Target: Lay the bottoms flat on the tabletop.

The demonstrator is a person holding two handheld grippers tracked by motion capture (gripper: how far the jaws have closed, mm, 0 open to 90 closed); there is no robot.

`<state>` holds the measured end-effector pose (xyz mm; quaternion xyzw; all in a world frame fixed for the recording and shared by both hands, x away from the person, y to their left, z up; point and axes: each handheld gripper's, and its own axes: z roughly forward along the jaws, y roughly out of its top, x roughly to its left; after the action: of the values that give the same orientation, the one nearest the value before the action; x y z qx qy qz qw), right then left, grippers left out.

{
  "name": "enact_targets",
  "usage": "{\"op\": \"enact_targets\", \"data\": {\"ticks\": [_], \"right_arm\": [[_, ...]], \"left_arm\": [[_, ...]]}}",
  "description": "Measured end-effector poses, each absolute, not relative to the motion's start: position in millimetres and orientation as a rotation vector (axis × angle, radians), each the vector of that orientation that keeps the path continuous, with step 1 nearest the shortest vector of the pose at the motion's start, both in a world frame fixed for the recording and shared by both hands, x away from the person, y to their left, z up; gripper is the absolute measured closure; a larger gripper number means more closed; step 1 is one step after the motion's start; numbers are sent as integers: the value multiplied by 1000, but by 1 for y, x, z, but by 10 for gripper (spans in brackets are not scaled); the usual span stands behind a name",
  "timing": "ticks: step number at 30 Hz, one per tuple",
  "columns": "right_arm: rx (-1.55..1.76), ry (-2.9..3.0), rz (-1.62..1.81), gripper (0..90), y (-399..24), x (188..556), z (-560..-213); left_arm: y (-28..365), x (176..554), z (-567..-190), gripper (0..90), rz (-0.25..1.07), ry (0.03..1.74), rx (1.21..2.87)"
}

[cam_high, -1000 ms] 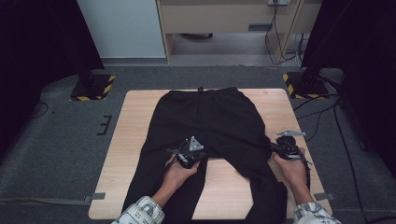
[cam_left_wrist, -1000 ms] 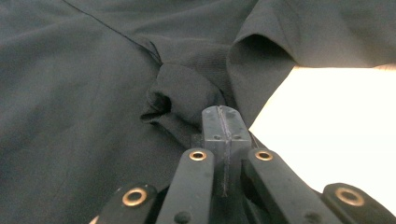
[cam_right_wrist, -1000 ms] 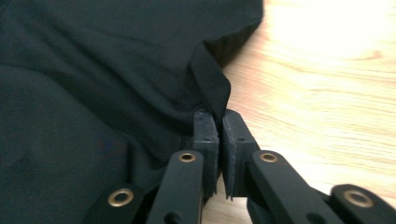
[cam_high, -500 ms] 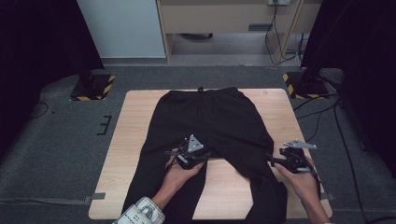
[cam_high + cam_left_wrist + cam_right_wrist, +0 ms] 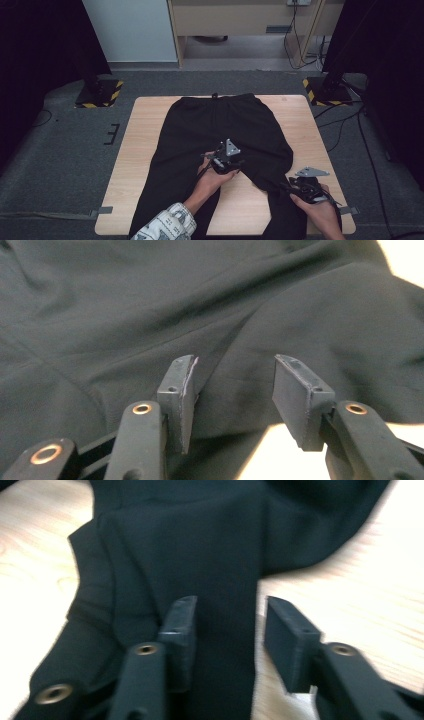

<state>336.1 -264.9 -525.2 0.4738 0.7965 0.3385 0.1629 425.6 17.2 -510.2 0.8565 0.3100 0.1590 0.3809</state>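
Surface: a pale wooden table top (image 5: pixel 150 150) on grey carpet, with dark curtains at both sides.
Garment: black soft-fabric trousers (image 5: pixel 220 130) lie flat on the table, waistband at the far edge, both legs running toward the person.
Left gripper (image 5: pixel 223 161): at the crotch, where the legs part; its jaws have just been opening and stand apart over the cloth, pinching nothing.
Right gripper (image 5: pixel 295 186): at the person's right-hand trouser leg; its jaws have just been closing, with a ridge of black cloth between them, but a gap shows beside one pad, so probably no firm grip yet.
Step in hand: regrasping, likely to fold or straighten the leg.
Next move: each gripper needs to close on one fabric layer before any lift.
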Motion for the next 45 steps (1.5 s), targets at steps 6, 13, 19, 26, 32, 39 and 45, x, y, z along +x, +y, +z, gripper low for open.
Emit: {"op": "enact_targets", "data": {"ticks": [6,13,19,26,32,39,45], "right_arm": [[1291,2347,971,846,-259,332,-523],[1257,2444,904,775,-259,307,-516],[1339,2294,1038,604,-280,313,-501],[1439,2243,954,669,-284,341,-515],[1388,2319,949,670,-277,328,-515],[1312,2367,1008,538,-253,320,-512],[1223,2464,1007,565,-221,321,-514]], "left_arm": [[12,427,-520,746,315,792,2270],[16,400,-523,854,252,724,2278],[32,391,-525,874,217,723,2256],[48,391,-516,876,240,755,2186],[55,394,-519,874,234,760,2227],[56,397,-522,874,229,781,2226],[58,399,-525,874,218,787,2226]]}}
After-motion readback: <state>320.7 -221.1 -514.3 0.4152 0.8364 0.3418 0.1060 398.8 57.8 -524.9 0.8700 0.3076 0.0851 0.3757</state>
